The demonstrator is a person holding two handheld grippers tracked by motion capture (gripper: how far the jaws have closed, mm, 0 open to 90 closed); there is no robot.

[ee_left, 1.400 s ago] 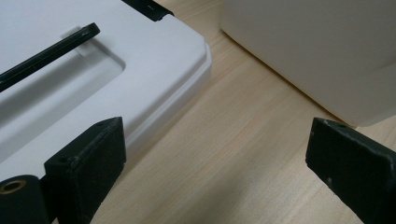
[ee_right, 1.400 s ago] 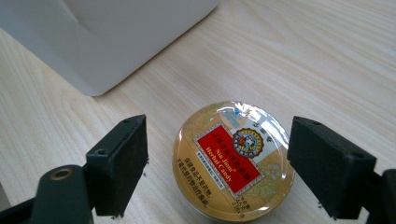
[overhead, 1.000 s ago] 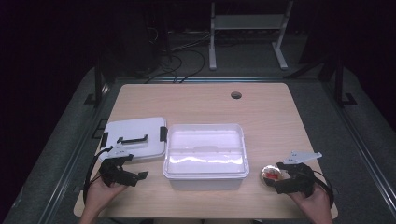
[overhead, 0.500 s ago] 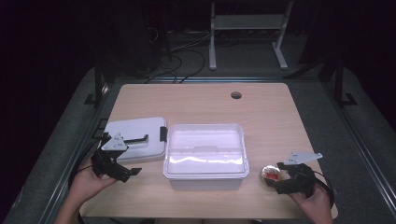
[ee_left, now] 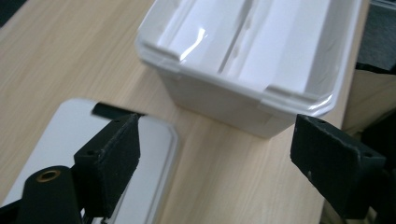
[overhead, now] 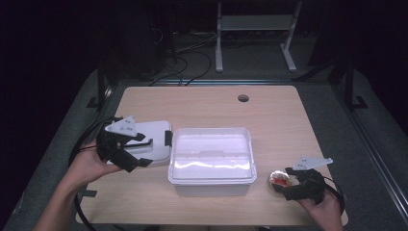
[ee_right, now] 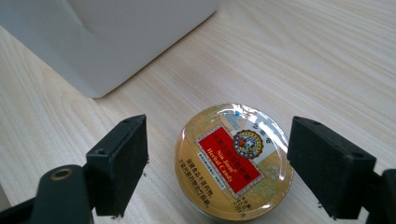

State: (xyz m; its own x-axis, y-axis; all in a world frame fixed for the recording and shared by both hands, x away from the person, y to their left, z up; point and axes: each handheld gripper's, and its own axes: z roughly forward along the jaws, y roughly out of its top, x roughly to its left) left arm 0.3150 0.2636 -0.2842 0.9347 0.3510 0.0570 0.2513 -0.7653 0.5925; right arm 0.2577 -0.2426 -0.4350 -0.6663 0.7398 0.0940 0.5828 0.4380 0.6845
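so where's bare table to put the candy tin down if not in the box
The far half of the table, from the white box back to the small round hole, is bare, as is the right side beyond the candy tin. The left is crowded: flat lid and left gripper.

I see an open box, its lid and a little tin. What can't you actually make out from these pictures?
- Round gold candy tin with red label: small print too tiny to read, right gripper view; near edge cut off.
- Flat white plastic lid with black handle: partly hidden by the left gripper, high view.
- Open white plastic box: far end cut off, left gripper view.
- Room behind the wooden table: too dark.
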